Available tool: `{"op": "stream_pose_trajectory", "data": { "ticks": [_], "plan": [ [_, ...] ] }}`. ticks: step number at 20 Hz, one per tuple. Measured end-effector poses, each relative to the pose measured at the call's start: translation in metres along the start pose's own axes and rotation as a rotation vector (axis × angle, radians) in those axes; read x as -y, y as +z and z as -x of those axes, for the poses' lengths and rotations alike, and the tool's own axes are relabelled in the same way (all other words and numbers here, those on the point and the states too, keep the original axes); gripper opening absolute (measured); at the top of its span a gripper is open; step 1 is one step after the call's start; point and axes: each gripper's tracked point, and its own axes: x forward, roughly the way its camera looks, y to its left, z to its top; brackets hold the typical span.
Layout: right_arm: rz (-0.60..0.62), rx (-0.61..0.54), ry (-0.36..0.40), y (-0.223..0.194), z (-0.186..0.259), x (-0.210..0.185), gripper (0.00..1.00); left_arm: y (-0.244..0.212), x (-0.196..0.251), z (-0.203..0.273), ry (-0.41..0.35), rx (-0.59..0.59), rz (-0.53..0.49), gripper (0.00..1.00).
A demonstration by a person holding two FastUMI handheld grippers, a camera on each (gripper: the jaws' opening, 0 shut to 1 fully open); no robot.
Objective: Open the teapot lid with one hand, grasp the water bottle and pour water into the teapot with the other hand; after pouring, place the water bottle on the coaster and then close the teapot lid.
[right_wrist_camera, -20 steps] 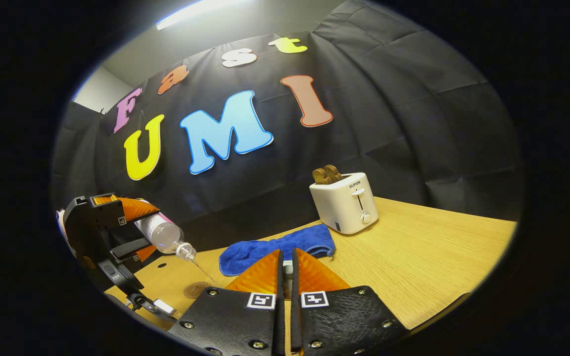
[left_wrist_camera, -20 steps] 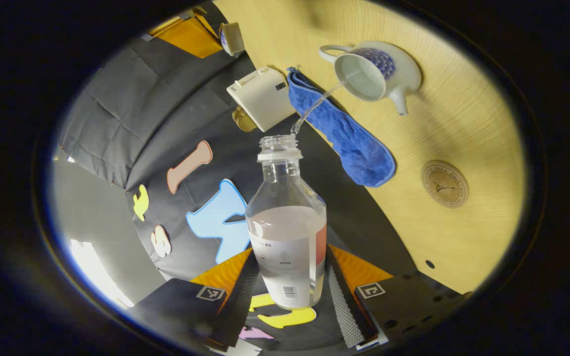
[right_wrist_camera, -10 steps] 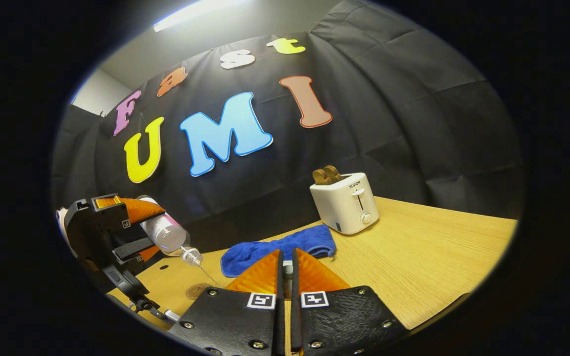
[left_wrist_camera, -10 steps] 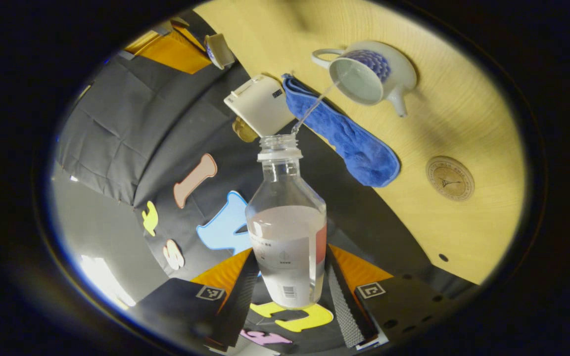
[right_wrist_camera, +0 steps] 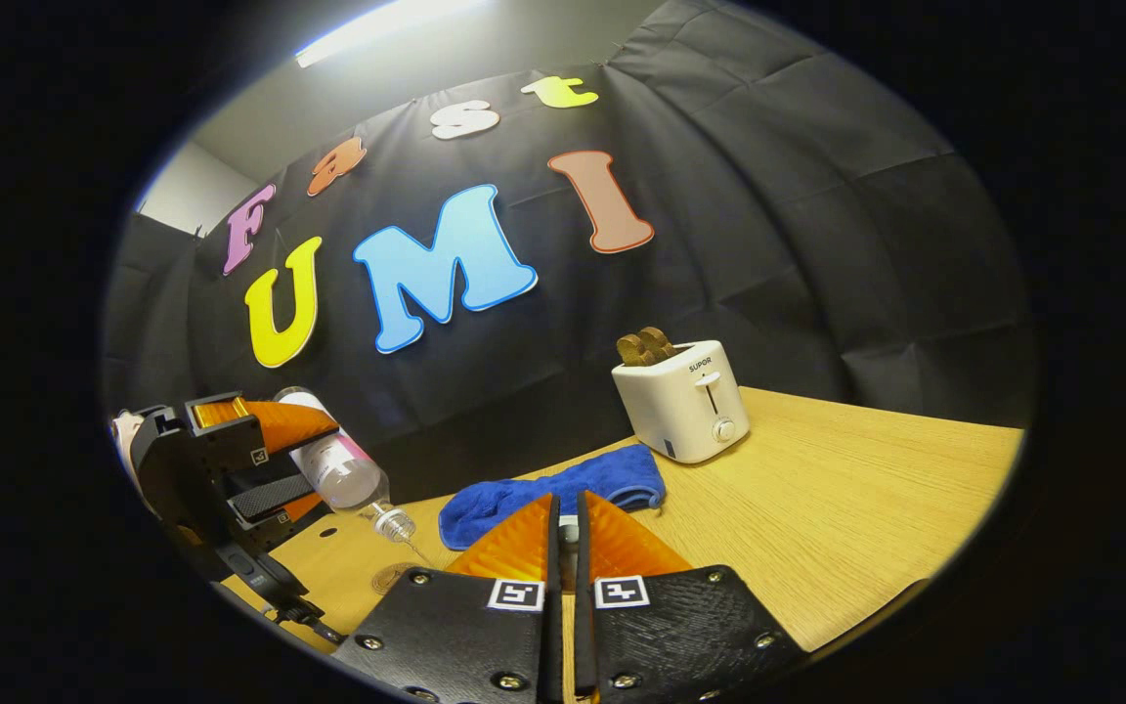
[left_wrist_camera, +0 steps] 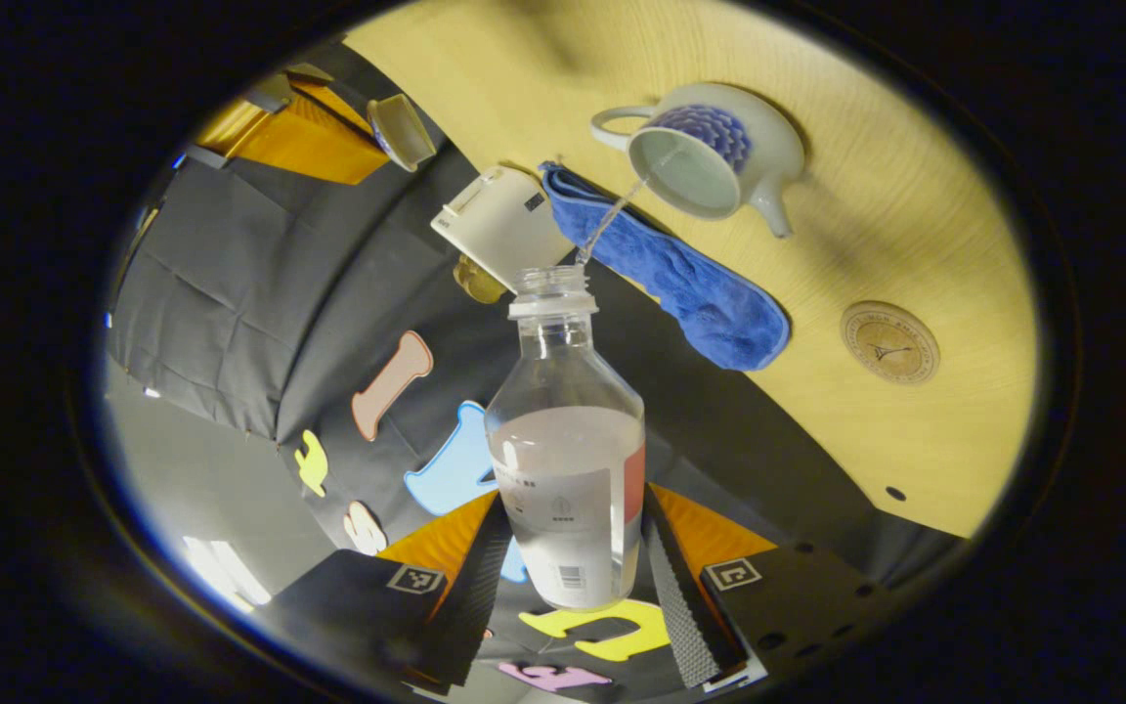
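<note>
My left gripper [left_wrist_camera: 573, 508] is shut on the clear water bottle [left_wrist_camera: 568, 430], which is uncapped, partly full and tipped mouth-down. A thin stream of water runs from its mouth into the open white-and-blue teapot [left_wrist_camera: 710, 156] on the wooden table [left_wrist_camera: 915, 225]. The round coaster [left_wrist_camera: 889, 341] lies bare to the right of the teapot. My right gripper [right_wrist_camera: 566, 510] is shut on the teapot lid [left_wrist_camera: 402, 132], held up off the table. In the right gripper view, the left gripper [right_wrist_camera: 231, 469] tilts the bottle [right_wrist_camera: 343, 474] at the left, above the coaster [right_wrist_camera: 394, 577].
A blue cloth [left_wrist_camera: 666, 264] lies between the teapot and the white toaster [left_wrist_camera: 499, 225] by the back wall. In the right gripper view the cloth [right_wrist_camera: 553, 489] and toaster [right_wrist_camera: 685, 401] sit ahead, with bare table [right_wrist_camera: 846, 528] to the right.
The left gripper and bottle have shifted rightward in the right gripper view and the bottle tips more steeply. Water keeps streaming into the teapot. The right gripper holds still.
</note>
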Motion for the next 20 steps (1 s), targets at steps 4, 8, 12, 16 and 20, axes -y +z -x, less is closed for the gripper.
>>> {"op": "stream_pose_trajectory", "data": {
  "ticks": [4,8,12,16,20],
  "plan": [
    [-0.003,-0.001,0.001,0.0,-0.001,0.0,0.05,0.003,0.002,0.0,-0.007,0.004,-0.014,0.9],
    [-0.001,-0.005,0.001,-0.001,-0.001,0.0,0.05,0.004,0.008,-0.004,-0.021,0.007,0.008,0.9],
    [-0.001,-0.014,0.004,-0.003,-0.002,0.0,0.05,0.01,0.028,0.0,-0.086,0.027,0.234,0.91],
    [0.006,-0.017,-0.002,-0.005,-0.003,0.001,0.05,0.017,0.044,0.005,-0.152,0.028,0.538,0.91],
    [0.016,-0.029,0.0,-0.009,-0.004,-0.001,0.05,0.016,0.061,-0.002,-0.186,-0.006,0.849,0.91]
  ]
}}
